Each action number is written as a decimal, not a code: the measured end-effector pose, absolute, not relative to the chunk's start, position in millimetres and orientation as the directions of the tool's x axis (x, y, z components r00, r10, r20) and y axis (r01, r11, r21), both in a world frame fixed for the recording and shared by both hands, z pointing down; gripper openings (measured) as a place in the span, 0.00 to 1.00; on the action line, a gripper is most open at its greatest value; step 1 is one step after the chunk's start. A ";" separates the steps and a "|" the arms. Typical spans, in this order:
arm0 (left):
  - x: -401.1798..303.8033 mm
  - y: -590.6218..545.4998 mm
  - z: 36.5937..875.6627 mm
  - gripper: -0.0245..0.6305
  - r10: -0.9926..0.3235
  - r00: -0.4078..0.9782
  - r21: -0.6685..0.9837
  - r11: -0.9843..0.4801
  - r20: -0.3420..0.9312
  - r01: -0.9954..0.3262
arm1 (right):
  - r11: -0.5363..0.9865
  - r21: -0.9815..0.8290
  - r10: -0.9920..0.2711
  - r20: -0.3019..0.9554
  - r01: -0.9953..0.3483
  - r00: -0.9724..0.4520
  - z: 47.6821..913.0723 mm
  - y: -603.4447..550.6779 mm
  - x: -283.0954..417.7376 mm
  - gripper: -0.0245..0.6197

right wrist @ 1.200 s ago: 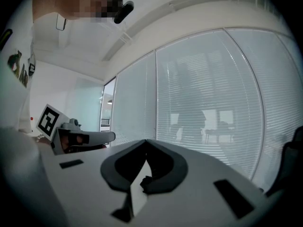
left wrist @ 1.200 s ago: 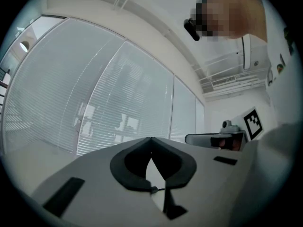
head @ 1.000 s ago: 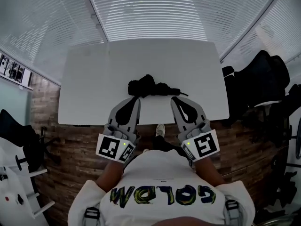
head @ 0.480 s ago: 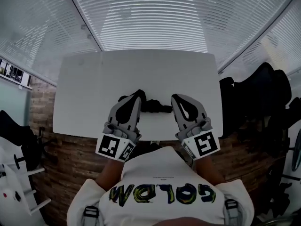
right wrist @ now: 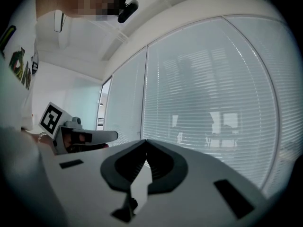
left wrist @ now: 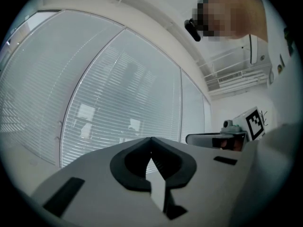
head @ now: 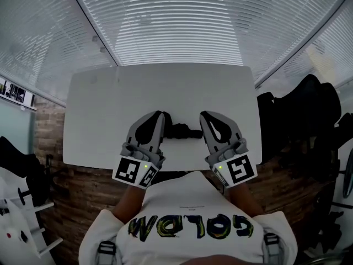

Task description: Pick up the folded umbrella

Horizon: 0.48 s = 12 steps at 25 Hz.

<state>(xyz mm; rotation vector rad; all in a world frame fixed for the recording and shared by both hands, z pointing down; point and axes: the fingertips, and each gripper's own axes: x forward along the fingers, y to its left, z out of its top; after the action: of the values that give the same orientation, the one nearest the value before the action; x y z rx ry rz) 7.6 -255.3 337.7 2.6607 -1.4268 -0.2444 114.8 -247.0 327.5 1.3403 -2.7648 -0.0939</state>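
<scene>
Approach step here, no grasp yet: hovering level over the white counter (head: 105,109) with the left gripper (head: 160,115) and right gripper (head: 205,116), both sets of jaws pressed together and empty, folded umbrella (head: 181,131) lying dark right between them, just inboard of each tip. Next, by the look of it, calls for spreading one set of jaws wide, then swinging in and down across the bundled fabric or the slimmer end nearer the right jaws. Nothing else on the counter to block; only window blinds (head: 176,32) beyond the jaws and black chairs (head: 309,101) well out past the right jaws.
</scene>
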 end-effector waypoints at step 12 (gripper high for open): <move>-37.6 -275.3 335.6 0.05 -0.819 0.568 0.183 -0.573 -0.084 -0.799 | 0.660 0.128 -0.751 0.118 -0.740 -0.649 347.0 -275.0 57.0 0.11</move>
<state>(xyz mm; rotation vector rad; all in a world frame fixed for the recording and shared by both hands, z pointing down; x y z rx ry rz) -37.6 -275.3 335.6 2.6694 -1.3839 -0.2413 57.0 -275.0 347.0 1.2286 -2.7137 -0.1020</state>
